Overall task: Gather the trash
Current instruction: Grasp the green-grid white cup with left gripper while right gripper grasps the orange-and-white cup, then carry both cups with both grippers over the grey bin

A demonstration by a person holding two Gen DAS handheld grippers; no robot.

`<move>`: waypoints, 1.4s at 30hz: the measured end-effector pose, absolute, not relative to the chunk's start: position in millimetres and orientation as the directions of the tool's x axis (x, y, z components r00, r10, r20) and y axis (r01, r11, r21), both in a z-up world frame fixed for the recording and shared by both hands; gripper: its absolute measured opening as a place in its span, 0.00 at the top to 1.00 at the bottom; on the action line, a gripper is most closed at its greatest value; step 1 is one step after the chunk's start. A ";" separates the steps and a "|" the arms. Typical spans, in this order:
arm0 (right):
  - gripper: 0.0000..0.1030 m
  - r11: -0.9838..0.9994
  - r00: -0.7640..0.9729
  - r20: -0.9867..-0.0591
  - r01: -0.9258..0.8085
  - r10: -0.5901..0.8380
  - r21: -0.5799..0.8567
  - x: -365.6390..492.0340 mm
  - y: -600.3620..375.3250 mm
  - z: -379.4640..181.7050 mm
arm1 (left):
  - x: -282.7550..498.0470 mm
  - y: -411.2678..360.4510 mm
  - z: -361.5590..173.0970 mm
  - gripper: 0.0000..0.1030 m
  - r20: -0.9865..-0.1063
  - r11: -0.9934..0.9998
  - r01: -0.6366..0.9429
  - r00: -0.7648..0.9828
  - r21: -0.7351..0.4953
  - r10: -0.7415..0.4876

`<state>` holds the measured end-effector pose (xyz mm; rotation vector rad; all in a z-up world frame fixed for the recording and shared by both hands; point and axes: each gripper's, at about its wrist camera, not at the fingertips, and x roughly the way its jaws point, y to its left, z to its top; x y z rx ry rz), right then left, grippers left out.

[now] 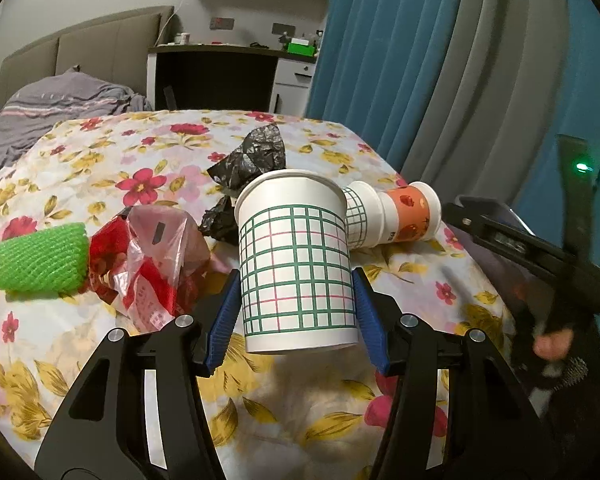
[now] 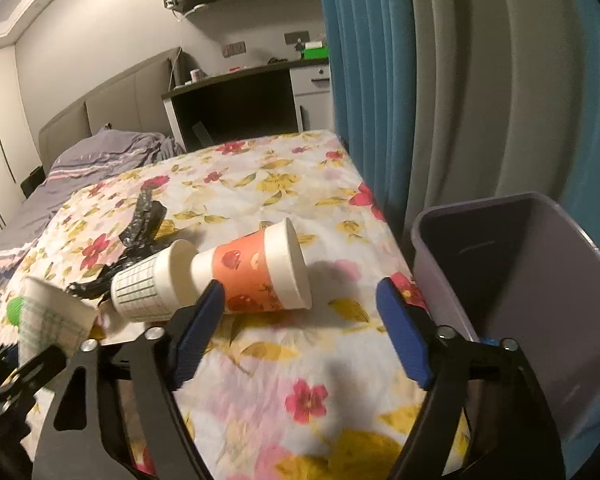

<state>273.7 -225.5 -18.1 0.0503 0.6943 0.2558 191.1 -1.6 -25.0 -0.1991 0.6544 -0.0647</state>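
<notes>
My left gripper (image 1: 296,304) is shut on a white paper cup with a green grid pattern (image 1: 296,264), held upright just above the flowered table cover; the same cup shows blurred in the right wrist view (image 2: 52,316). Behind it lie a second grid cup (image 1: 358,220) and an orange cup (image 1: 410,216), on their sides, also in the right wrist view (image 2: 140,292) (image 2: 260,276). My right gripper (image 2: 300,328) is open and empty, just in front of the orange cup. A grey bin (image 2: 516,280) stands at the table's right edge.
A green foam net (image 1: 40,260), a red-and-clear plastic bag (image 1: 152,264) and crumpled black plastic bags (image 1: 248,160) lie on the flowered cover (image 1: 100,160). Blue and grey curtains (image 1: 420,60) hang at the right. A bed and a desk stand behind.
</notes>
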 end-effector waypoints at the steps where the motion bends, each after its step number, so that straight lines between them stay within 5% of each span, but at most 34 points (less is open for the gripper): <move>1: 0.35 0.963 0.730 -0.628 -0.224 0.268 0.149 278.5 -226.4 -19.7 | 191.0 -1.7 -25.3 0.48 -0.598 0.979 0.000 0.792 -0.205 -0.125; 9: 0.47 0.921 0.671 -0.632 -0.305 0.388 0.243 295.5 -227.9 -30.8 | 192.6 -2.9 -26.0 0.48 -0.596 0.977 0.013 0.791 -0.212 -0.140; 22: 0.89 0.877 0.616 -0.640 -0.431 0.458 0.212 283.3 -222.3 -32.0 | 192.5 -5.6 -27.3 0.48 -0.600 0.976 0.022 0.786 -0.216 -0.151; 42: 0.96 0.924 0.735 -0.573 -0.362 0.364 0.122 215.1 -236.1 -9.3 | 178.2 -21.3 -19.2 0.48 -0.581 0.978 0.046 0.798 -0.202 -0.157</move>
